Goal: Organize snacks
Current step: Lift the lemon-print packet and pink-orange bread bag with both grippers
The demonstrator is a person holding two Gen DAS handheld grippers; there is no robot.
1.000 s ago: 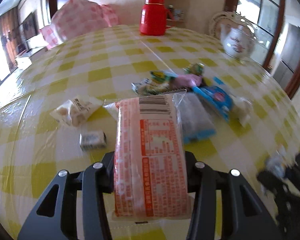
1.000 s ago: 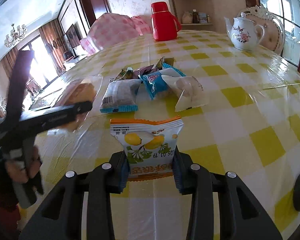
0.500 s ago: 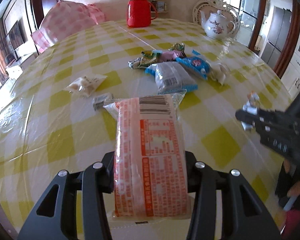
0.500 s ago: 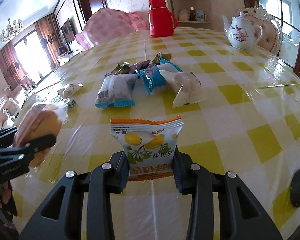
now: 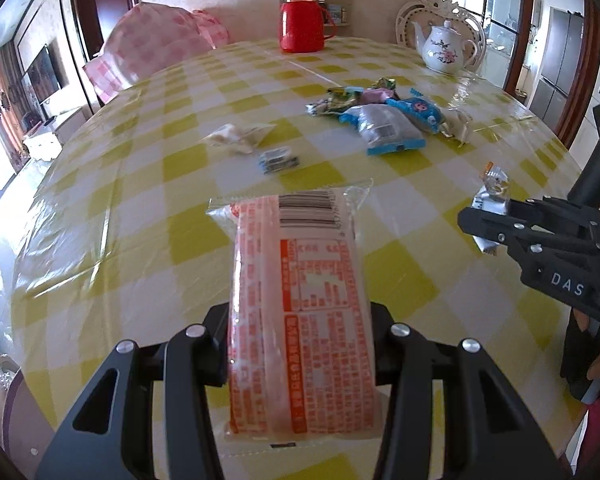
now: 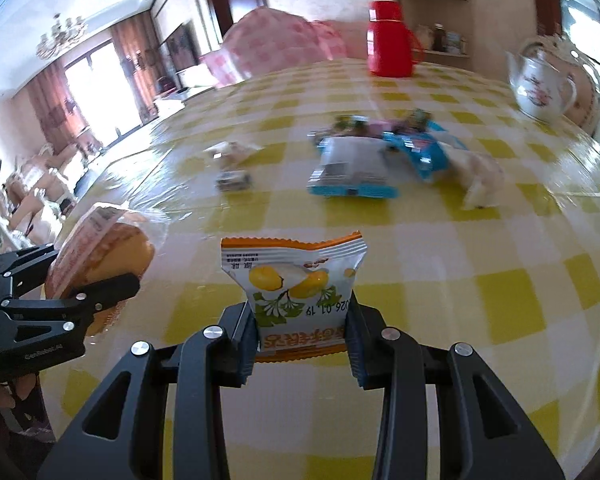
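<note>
two grippers, each clamped on a snack above the checked table

in my left wrist view, my left gripper (image 5: 300, 354) is closed on a long clear bread packet (image 5: 300, 304) with orange print and a barcode, its far end pointing toward the pile of snacks (image 5: 384, 120). the packet is held above the yellow and white checked table (image 5: 140, 208). in my right wrist view, my right gripper (image 6: 302, 342) pinches a small lemon snack packet (image 6: 294, 286) with an orange crimped edge, also held over the table, on the near side of the pile.

the pile lies toward the middle of the table: a grey packet with blue ends (image 6: 352, 168), a blue packet (image 6: 418, 150) touching it on the right, a pale wrapped piece (image 6: 480, 178) just right of that, and green and purple wrappers behind, blurred. left of the pile, well apart from it, lie a pale wrapped snack (image 5: 238, 138) and a small dark packet (image 5: 279, 159) just in front of it.

beyond the pile stands a red thermos (image 5: 302, 18) at the far edge, and right of the pile, a white flowered teapot (image 5: 444, 48).
</note>
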